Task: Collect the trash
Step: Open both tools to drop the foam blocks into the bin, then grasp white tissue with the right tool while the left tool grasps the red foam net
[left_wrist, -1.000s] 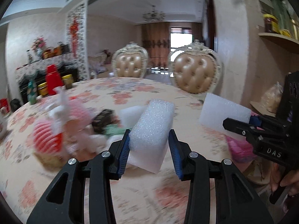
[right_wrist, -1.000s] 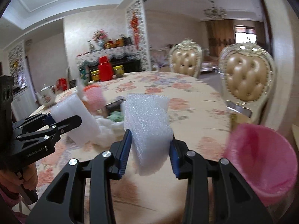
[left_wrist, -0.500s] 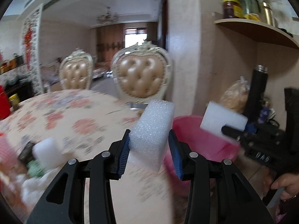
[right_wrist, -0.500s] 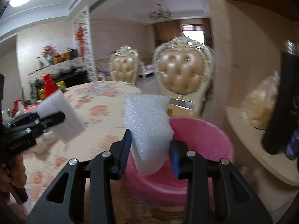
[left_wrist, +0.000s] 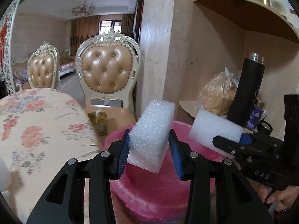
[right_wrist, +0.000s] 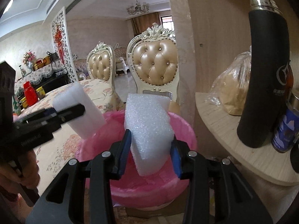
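Both tongs hang over a pink bin (left_wrist: 149,196), each with a white foam block between its blue pads. Left tongs (left_wrist: 149,153) pinch their block (left_wrist: 152,134) firmly, the pads pressed into its sides so that it stands tilted above the bin's mouth. Right tongs (right_wrist: 152,151) have just been opening: their block (right_wrist: 149,130) sits between the pads, the left pad clear of it by a thin gap, the right pad touching or nearly so, and its lower corner dips below the bin's rim. In the left view the right tongs reach in from the right, a hand (left_wrist: 280,199) on the grip. The bin, lined with a pink bag, stands between a floral table (left_wrist: 37,130) and a wooden shelf (right_wrist: 233,141), which carries a black flask (right_wrist: 265,78) and a clear bag (right_wrist: 231,89). Two padded chairs (left_wrist: 108,71) stand behind the bin.
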